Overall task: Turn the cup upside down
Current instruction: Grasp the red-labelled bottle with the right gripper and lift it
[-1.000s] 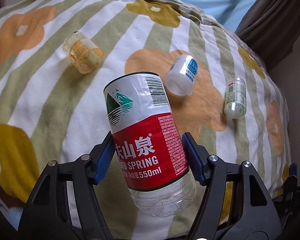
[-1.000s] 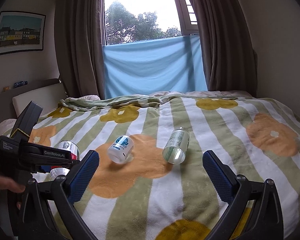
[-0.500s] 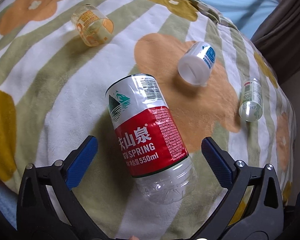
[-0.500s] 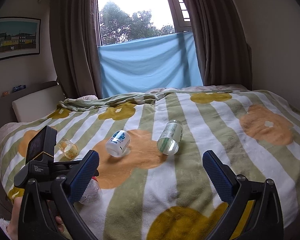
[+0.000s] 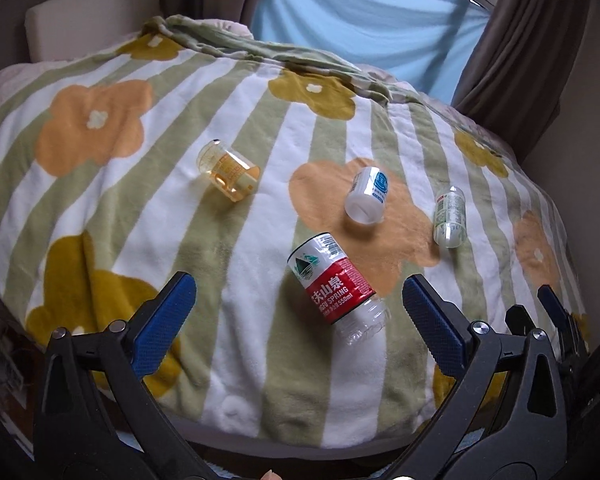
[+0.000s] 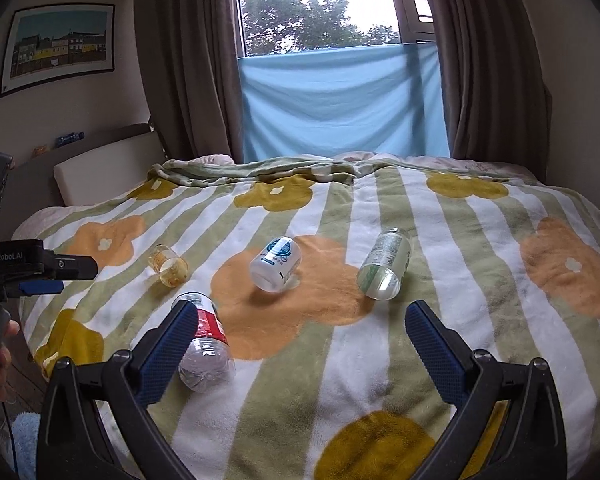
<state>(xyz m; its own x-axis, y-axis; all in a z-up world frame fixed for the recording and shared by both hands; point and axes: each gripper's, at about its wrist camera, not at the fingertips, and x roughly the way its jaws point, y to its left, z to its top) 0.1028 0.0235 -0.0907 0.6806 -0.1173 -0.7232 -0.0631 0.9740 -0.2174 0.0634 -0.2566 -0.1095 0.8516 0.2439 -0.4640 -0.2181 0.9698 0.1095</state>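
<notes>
While both grippers hang over the near edge of the bed (image 5: 260, 408), neither holds anything. Left gripper (image 5: 299, 312): its two blue-padded fingers (image 5: 164, 316) stand wide apart, with bare blanket (image 5: 100, 208) and one cup between and just beyond them. That cup, the red-labelled cup (image 5: 332, 284), a cut-down water bottle with a red and white label, lies tilted on the blanket just ahead of the fingers, nearer the right-hand one and touching neither. Its clear ribbed base points toward the fingers and its white end points away.

Farther beyond the fingers lie three more containers, all on their sides and well apart from one another: a yellow cup (image 5: 228, 176) ahead and to the left, a white cup (image 5: 366, 196) with a blue round mark almost straight ahead, and a clear green-labelled cup (image 5: 450, 216) ahead and to the right.

Right gripper (image 6: 300, 344): its fingers (image 6: 432, 356) are likewise spread wide and empty. From this view the red-labelled cup (image 6: 206, 344) sits partly behind the left-hand finger, the white cup (image 6: 276, 264) lies ahead between the fingers, the clear green-labelled cup (image 6: 384, 268) ahead toward the right-hand finger, and the yellow cup (image 6: 168, 266) off to the left. Beyond the bed a blue cloth (image 6: 340, 104) hangs across the window (image 6: 320, 4) between brown curtains (image 6: 188, 60).
</notes>
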